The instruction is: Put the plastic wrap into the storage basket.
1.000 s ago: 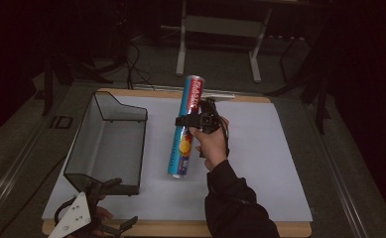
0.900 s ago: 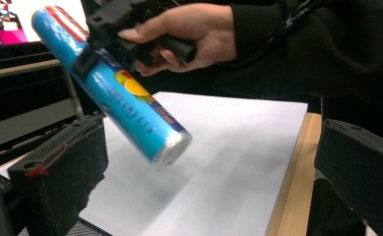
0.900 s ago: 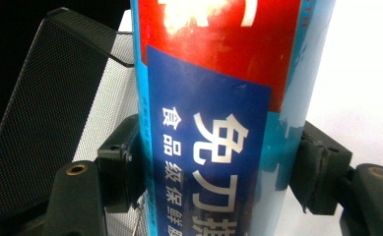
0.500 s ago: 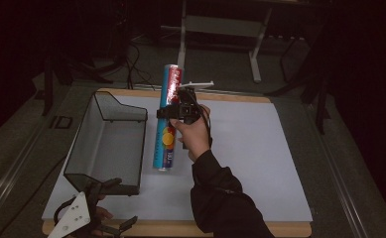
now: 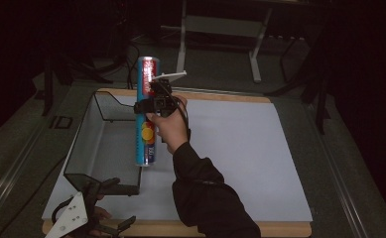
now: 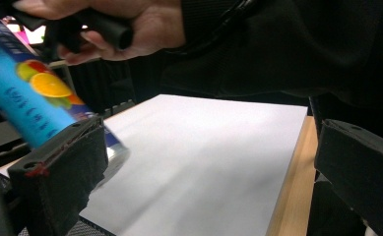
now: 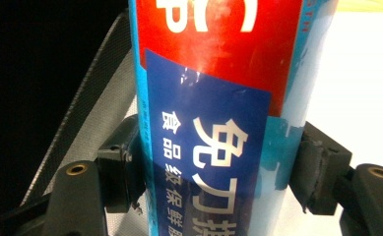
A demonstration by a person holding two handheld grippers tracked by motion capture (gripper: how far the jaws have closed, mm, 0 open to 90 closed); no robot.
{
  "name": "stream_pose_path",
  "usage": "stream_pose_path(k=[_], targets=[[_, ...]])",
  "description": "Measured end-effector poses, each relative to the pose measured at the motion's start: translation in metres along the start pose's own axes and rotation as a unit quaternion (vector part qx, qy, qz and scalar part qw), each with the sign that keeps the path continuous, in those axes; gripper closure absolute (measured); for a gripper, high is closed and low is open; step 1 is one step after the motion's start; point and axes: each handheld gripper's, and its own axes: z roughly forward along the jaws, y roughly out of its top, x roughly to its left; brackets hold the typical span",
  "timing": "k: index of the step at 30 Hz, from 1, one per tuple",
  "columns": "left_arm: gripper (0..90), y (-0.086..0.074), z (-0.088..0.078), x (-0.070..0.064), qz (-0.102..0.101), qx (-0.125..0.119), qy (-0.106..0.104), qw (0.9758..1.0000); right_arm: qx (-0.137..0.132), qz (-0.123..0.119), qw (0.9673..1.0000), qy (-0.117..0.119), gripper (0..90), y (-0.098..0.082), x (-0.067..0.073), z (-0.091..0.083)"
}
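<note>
A long blue and red tube [image 5: 146, 111] with fruit pictures hangs lengthwise in the air, over the right wall of a dark mesh tray [image 5: 89, 144]. My right gripper [image 5: 157, 103] is shut on the tube's middle; in the right gripper view both jaws press the tube [image 7: 213, 123] from either side. My left gripper [image 5: 103, 206] rests open near the table's front left corner, holding nothing. In the left gripper view the tube [image 6: 41, 103] passes just beyond the left jaw, under the person's hand [image 6: 130, 29].
A white sheet [image 5: 240, 158] covers the wooden table [image 5: 280, 229]. The mesh tray stands at the sheet's left side, with its low open end towards the front. Dark stands and cables lie on the floor beyond the table.
My right gripper has carried the tube leftward, from mid-sheet to above the tray's right wall. The left gripper has stayed still.
</note>
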Motion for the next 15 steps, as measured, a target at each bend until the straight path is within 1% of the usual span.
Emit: stream_pose_path(k=[5,8,12,15], targets=[[0.6,0.000,-0.001,0.000,0.001,-0.002,0.001,1.0000,0.002,-0.004,1.0000,0.006,31.7,0.004,0.015,0.014],[0.6,0.000,-0.002,0.000,0.000,-0.002,0.001,1.0000,0.006,-0.001,0.9999,0.012,31.7,0.005,0.022,0.023],[0.6,0.000,-0.003,0.000,0.001,-0.001,0.002,1.0000,0.015,-0.005,0.9998,0.008,31.7,0.002,0.031,0.038],[0.6,0.000,-0.003,0.000,0.001,0.000,0.003,1.0000,0.027,-0.004,0.9996,0.008,31.7,-0.003,0.037,0.050]])
